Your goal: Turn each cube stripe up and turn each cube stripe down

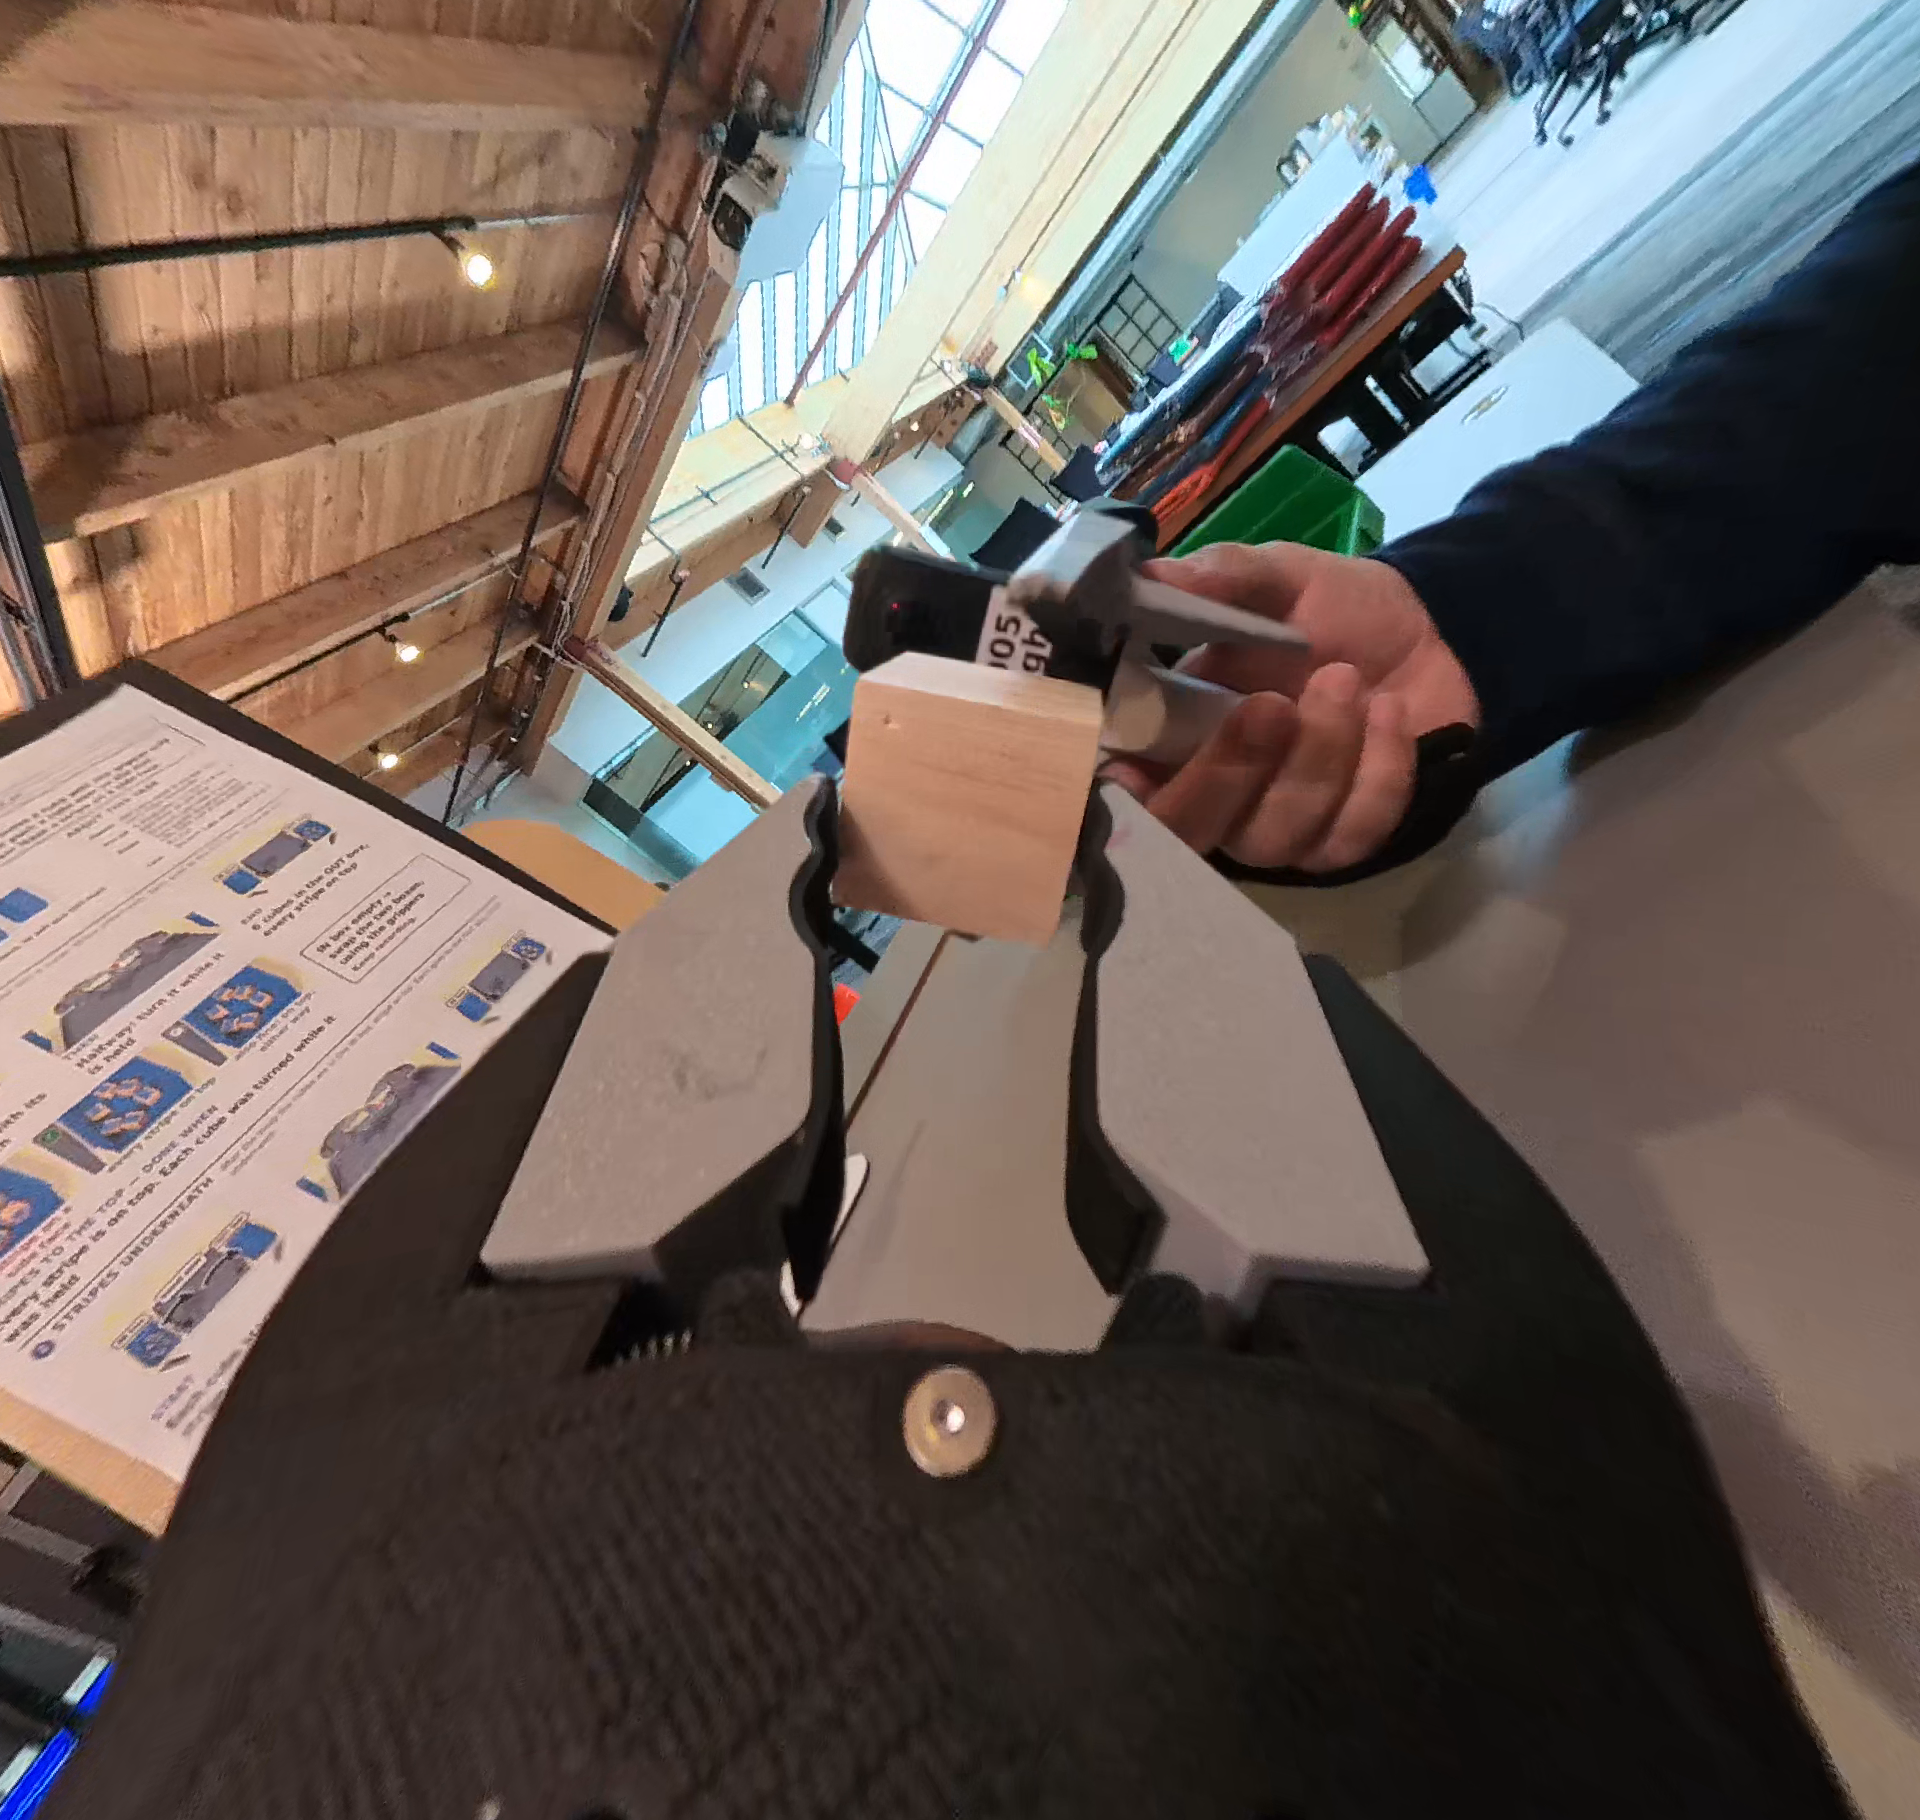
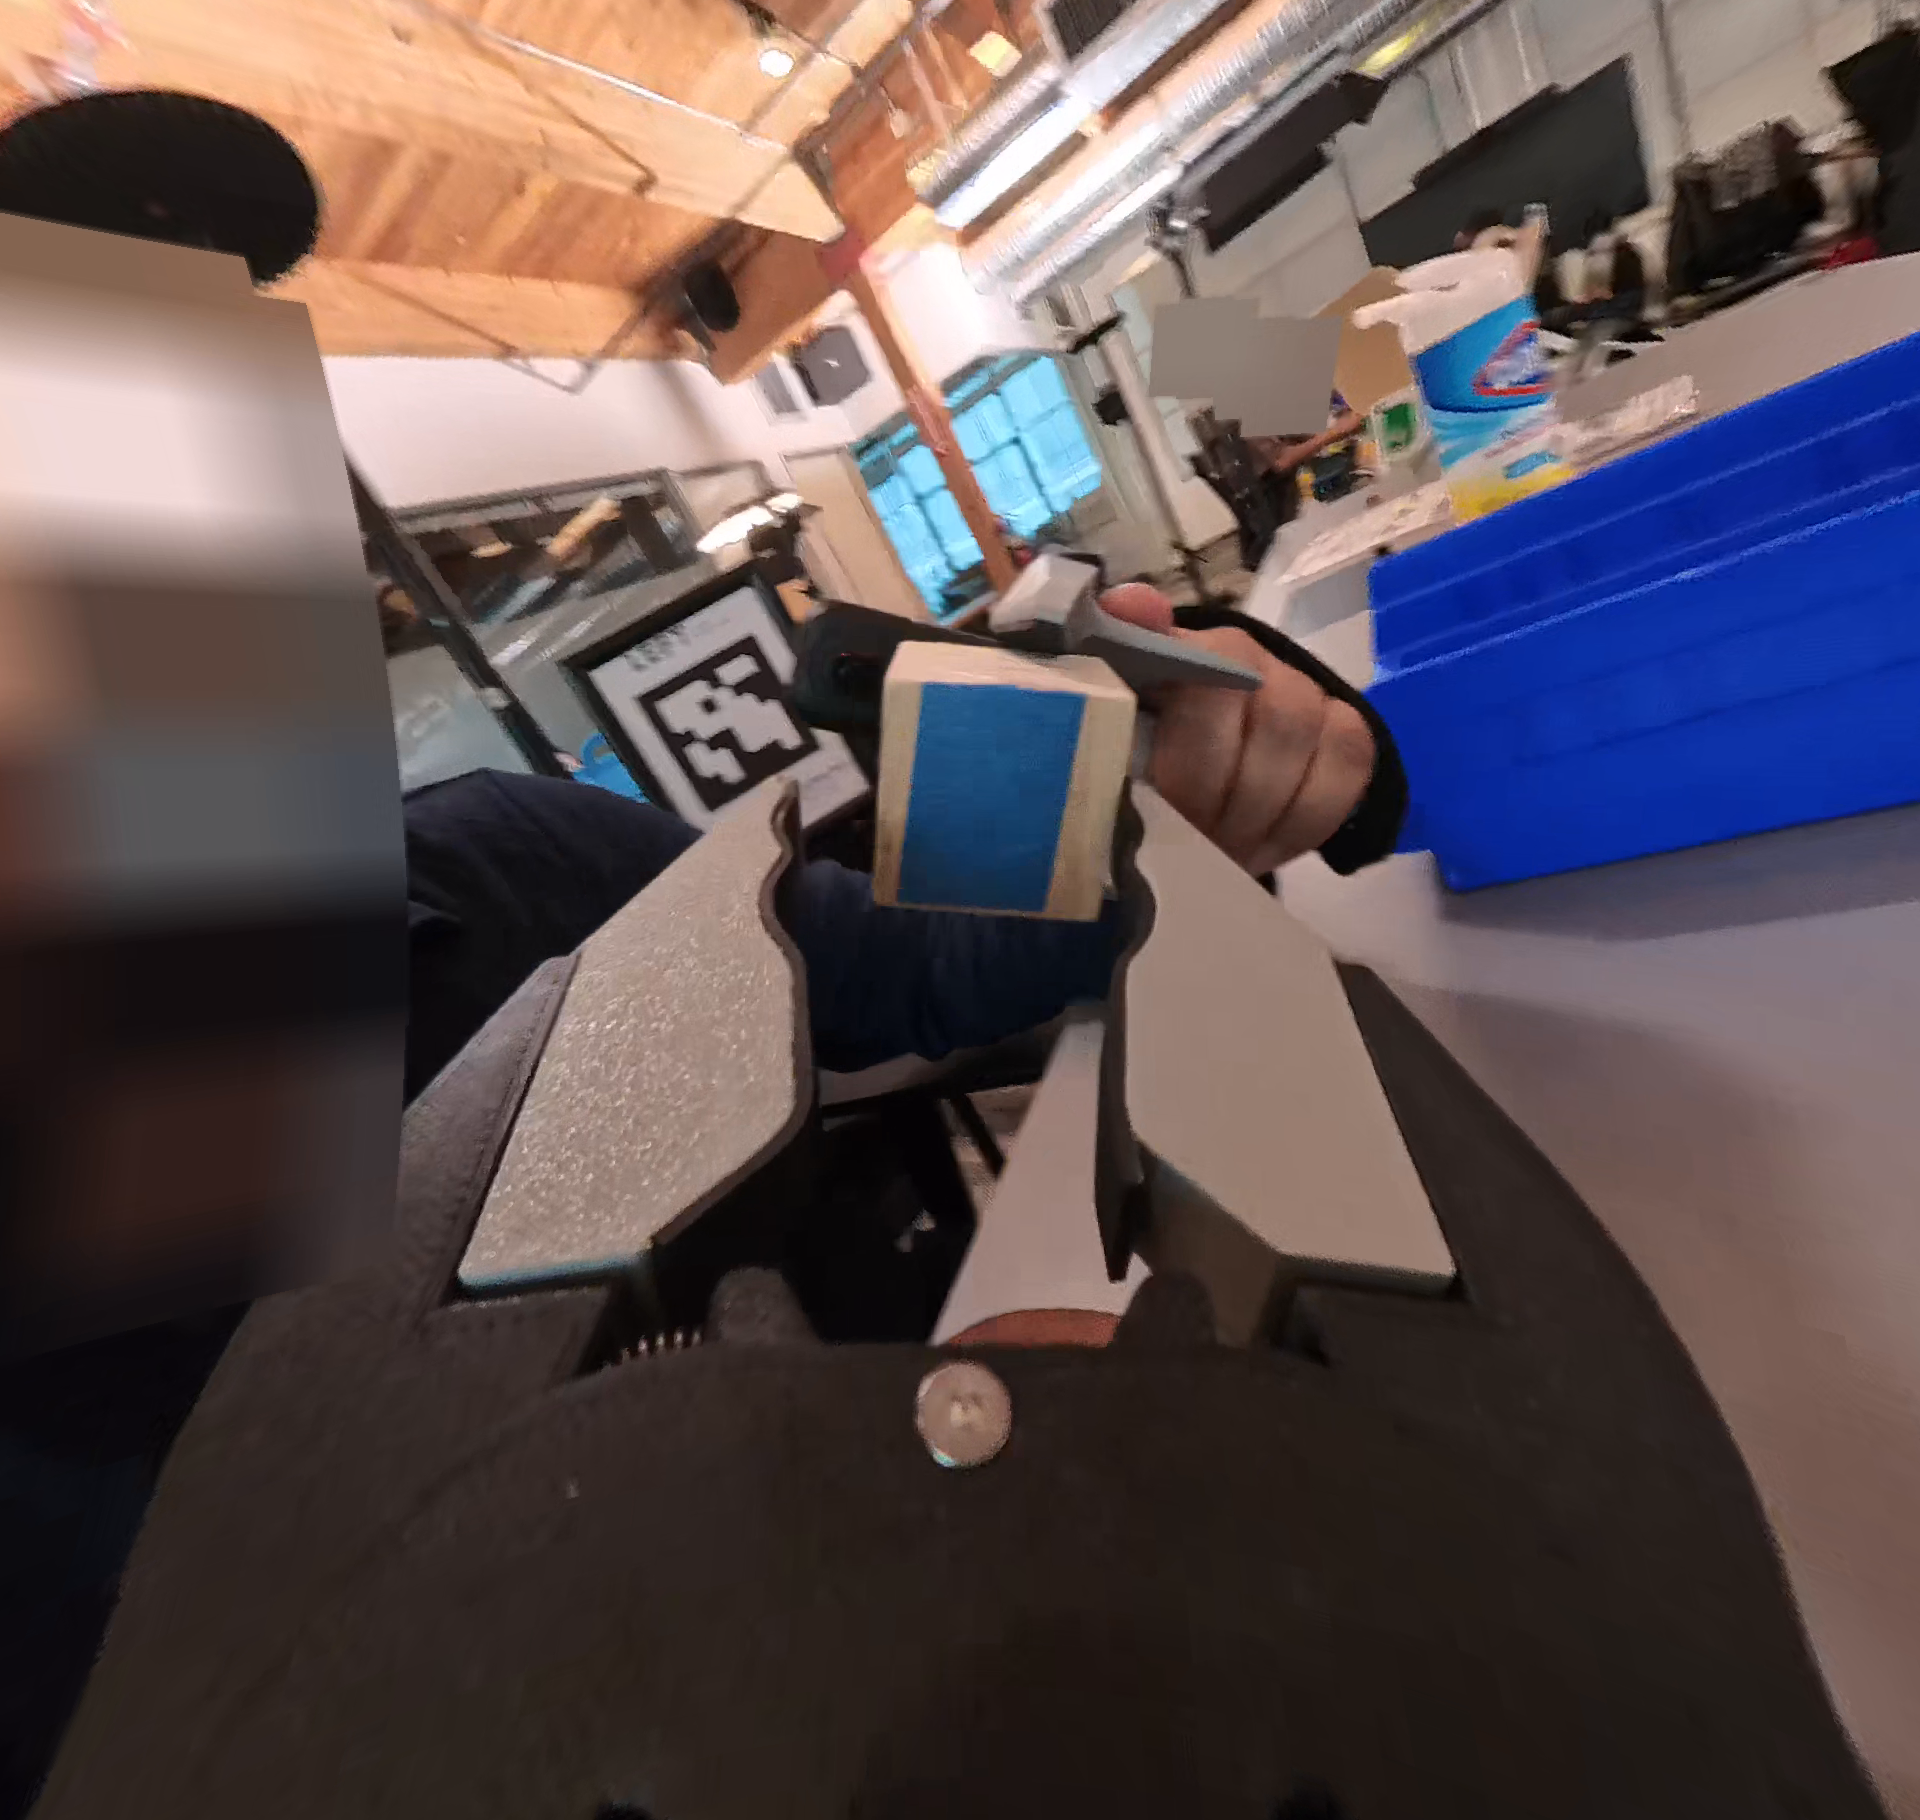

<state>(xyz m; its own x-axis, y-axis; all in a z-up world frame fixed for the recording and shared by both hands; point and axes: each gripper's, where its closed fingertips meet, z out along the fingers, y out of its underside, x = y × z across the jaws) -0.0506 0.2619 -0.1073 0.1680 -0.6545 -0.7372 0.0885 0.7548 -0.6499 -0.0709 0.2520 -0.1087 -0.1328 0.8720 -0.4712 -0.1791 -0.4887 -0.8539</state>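
The left gripper clamps the wooden cube between its fingertips; the right gripper's fingers stand apart, the striped cube beside one.

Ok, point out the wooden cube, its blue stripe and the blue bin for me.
wooden cube (image 1: 961,804): left wrist view, on its plain front face.
blue stripe (image 2: 990,796): right wrist view, middle of the taped face.
blue bin (image 2: 1662,669): right wrist view, on its outer side wall.

Blue bin beside cube; bare tabletop below.
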